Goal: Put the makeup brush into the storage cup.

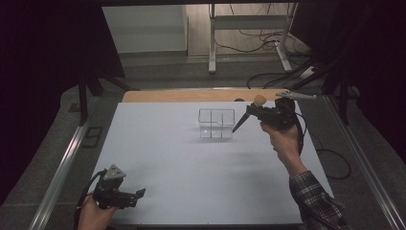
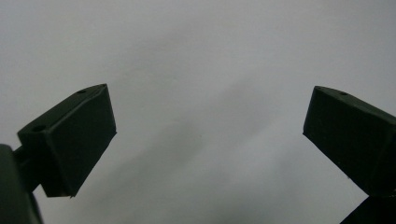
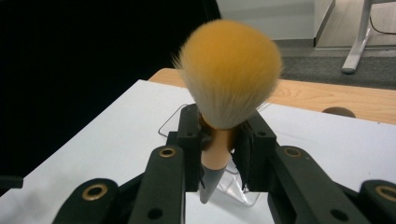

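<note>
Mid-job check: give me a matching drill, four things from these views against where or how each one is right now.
Things:
1. brush
2. clear box
3. left tongs
4. right tongs

States:
A. open, nothing between them
B. standing on the white table, with inner dividers
C. bristles up, pointed handle aimed down
D. shut on the orange ferrule

Pairs: 1-C, 2-B, 3-A, 4-D

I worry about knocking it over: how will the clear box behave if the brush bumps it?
The clear box looks thin-walled and empty, so it is probably light and would slide on the smooth table rather than resist. Its low, wide shape makes tipping less likely. The brush, clamped in the right gripper, has a stiff pointed handle.
</note>
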Action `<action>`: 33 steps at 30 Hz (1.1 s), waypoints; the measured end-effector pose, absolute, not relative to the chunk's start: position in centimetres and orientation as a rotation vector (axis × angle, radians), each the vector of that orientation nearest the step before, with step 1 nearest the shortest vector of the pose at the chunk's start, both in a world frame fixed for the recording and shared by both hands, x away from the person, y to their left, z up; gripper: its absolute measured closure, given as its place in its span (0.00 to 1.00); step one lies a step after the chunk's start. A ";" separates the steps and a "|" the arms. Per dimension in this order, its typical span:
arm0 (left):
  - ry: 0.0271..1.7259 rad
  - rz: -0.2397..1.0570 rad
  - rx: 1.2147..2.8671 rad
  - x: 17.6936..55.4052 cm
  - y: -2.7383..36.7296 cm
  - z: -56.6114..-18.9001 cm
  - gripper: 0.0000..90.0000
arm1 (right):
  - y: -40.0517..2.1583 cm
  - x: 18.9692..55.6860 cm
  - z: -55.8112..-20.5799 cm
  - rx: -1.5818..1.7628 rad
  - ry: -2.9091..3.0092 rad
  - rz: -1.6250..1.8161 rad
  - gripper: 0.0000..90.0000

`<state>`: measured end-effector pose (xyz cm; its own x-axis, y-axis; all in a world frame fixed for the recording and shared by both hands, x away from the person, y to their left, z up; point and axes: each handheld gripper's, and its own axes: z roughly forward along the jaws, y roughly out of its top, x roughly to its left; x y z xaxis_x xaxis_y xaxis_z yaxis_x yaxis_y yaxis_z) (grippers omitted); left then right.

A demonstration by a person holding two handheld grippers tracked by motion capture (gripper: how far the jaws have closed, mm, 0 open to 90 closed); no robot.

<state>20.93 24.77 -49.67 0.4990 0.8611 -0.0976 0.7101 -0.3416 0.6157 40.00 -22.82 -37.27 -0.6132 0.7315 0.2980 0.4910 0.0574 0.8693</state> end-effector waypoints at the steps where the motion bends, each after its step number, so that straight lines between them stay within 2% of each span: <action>1: 1.283 0.326 2.144 20.9 24.8 -49.7 0.03 | -22.8 40.1 -37.2 1.250 2.105 1.584 0.81; 33: 1.263 0.340 2.142 20.7 24.7 -49.6 0.03 | -21.8 43.0 -36.8 1.228 2.045 1.551 0.81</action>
<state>20.72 24.73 -49.60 0.5091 0.8561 -0.0886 0.6960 -0.3490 0.6274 43.00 -21.77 -36.84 -0.5920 0.7659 0.2508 0.4479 0.0540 0.8924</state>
